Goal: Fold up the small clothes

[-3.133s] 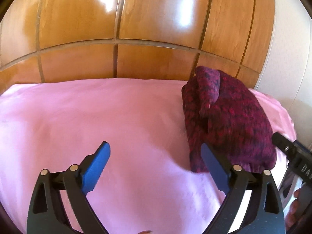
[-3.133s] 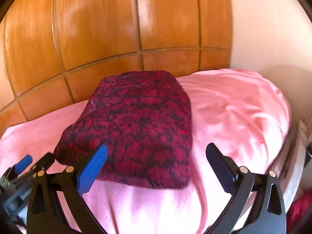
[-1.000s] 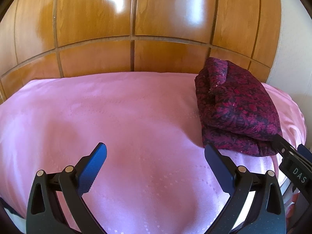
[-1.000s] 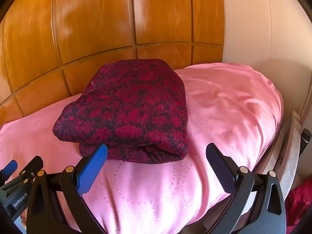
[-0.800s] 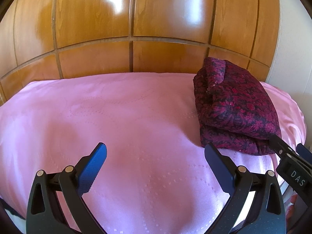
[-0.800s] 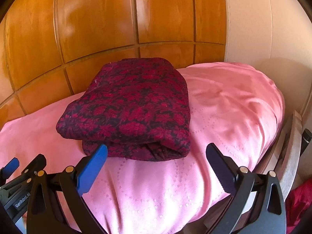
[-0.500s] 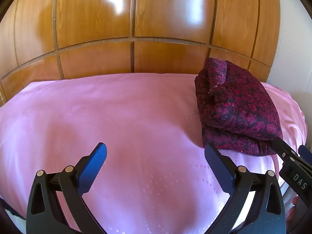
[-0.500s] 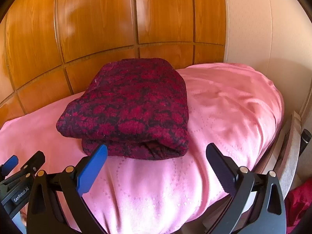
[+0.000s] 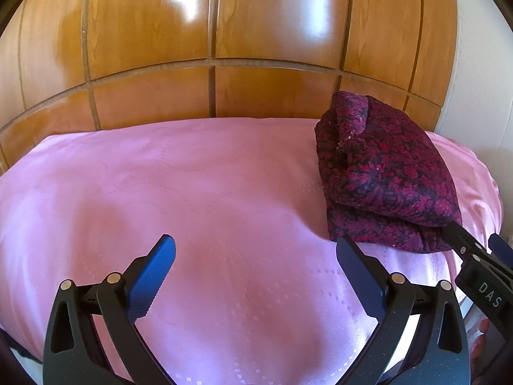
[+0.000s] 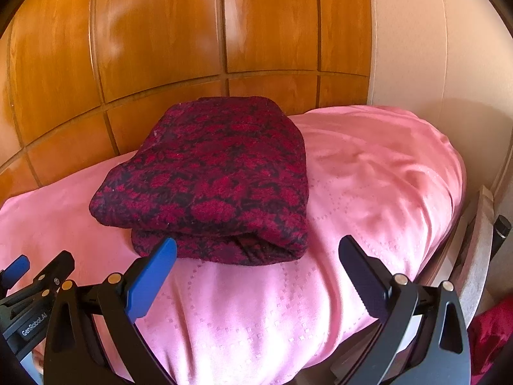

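Note:
A dark red and black patterned garment [image 10: 211, 179] lies folded into a thick rectangle on the pink bedspread [image 10: 368, 186]. In the left wrist view the same garment [image 9: 384, 173] sits at the right end of the bed. My right gripper [image 10: 256, 253] is open, just in front of the fold's near edge, with nothing between its blue pads. My left gripper [image 9: 255, 253] is also open, over bare pink bedspread [image 9: 160, 186] to the left of the garment. The right gripper's tips [image 9: 474, 256] show at the right edge of the left wrist view.
A glossy wooden panelled headboard [image 9: 224, 48] rises behind the bed. A pale wall [image 10: 433, 38] stands on the right. The bed's right edge drops off near a grey frame [image 10: 477, 256], with some red fabric [image 10: 490, 330] below.
Since three seconds ago both grippers have backed away from the folded garment, which now lies at rest. Over the last second hardly anything has moved.

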{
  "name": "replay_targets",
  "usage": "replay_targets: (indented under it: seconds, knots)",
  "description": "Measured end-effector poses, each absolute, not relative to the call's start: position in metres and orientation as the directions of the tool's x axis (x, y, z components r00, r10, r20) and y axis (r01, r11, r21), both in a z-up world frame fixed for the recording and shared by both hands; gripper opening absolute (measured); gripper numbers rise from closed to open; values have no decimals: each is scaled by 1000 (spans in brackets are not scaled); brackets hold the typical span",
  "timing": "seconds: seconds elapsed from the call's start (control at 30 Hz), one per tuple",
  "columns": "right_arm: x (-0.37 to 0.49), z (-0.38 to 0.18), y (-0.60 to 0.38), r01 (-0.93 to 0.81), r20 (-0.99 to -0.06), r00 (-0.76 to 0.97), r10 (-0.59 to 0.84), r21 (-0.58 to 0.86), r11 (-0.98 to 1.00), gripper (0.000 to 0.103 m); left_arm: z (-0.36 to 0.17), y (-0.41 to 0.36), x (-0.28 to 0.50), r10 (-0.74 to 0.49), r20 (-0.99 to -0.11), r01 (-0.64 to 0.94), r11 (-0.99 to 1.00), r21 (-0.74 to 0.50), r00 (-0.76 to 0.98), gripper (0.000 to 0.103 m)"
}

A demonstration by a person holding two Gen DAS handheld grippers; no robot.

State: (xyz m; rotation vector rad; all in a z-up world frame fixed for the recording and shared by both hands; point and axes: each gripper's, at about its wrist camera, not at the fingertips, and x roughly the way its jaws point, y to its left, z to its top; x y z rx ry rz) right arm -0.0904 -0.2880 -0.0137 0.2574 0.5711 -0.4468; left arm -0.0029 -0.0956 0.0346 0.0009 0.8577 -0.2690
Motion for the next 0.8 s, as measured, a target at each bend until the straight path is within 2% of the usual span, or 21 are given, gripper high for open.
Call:
replay_targets:
  seconds: [0.6, 0.8]
  knots:
    - [-88, -17, -291, 476, -579, 746, -329, 117, 872, 101, 60, -109, 13, -243, -698, 260, 962, -85, 673, 99]
    - [-88, -16, -290, 466, -570, 753, -329, 110, 878, 101, 43, -112, 16, -252, -742, 275, 957, -94, 622, 99]
